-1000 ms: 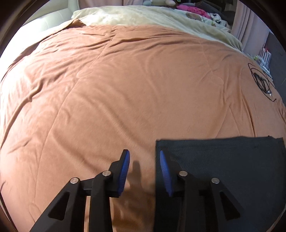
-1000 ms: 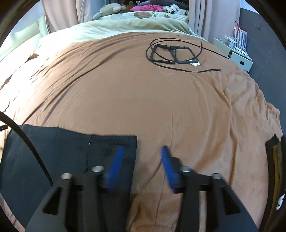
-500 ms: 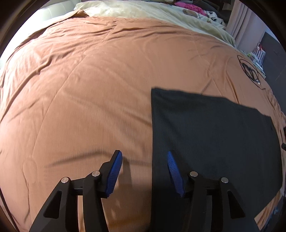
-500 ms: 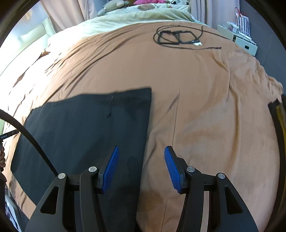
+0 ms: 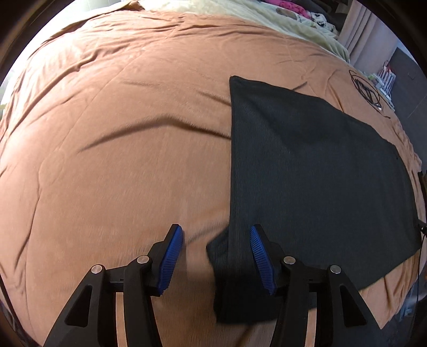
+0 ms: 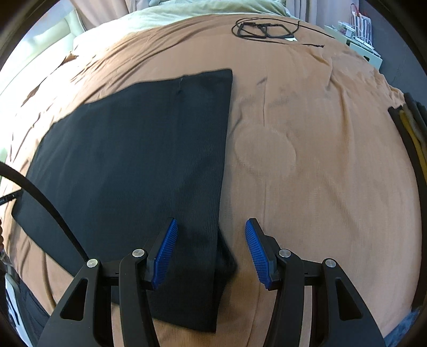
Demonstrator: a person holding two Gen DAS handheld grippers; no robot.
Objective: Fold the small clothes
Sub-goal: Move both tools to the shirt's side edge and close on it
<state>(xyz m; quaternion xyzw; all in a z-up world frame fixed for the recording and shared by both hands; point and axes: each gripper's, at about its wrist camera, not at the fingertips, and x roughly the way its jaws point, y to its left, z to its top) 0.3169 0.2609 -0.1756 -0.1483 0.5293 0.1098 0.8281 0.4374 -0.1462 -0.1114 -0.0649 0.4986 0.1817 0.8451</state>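
A dark ribbed garment [image 5: 315,170] lies flat on the orange-brown bed cover [image 5: 120,133]. In the left wrist view its near left corner sits between the jaws of my left gripper [image 5: 216,256], close to the right pad; the jaws stand open and neither pad presses the cloth. In the right wrist view the same garment [image 6: 138,149] spreads to the left. Its near right corner lies between the jaws of my right gripper [image 6: 210,251], nearer the left pad. This gripper is open too, and the cloth is loose in it.
Black cables and frames [image 6: 264,28] lie on the far part of the cover. A pale green blanket [image 6: 186,13] is at the head of the bed. A dark and yellow item [image 6: 411,128] lies at the right edge, and a black cable [image 6: 40,192] crosses at the left.
Both grippers have drawn back from the garment's far edge to its near corners, so its full length now lies ahead. The left jaws stand wider than a second ago.
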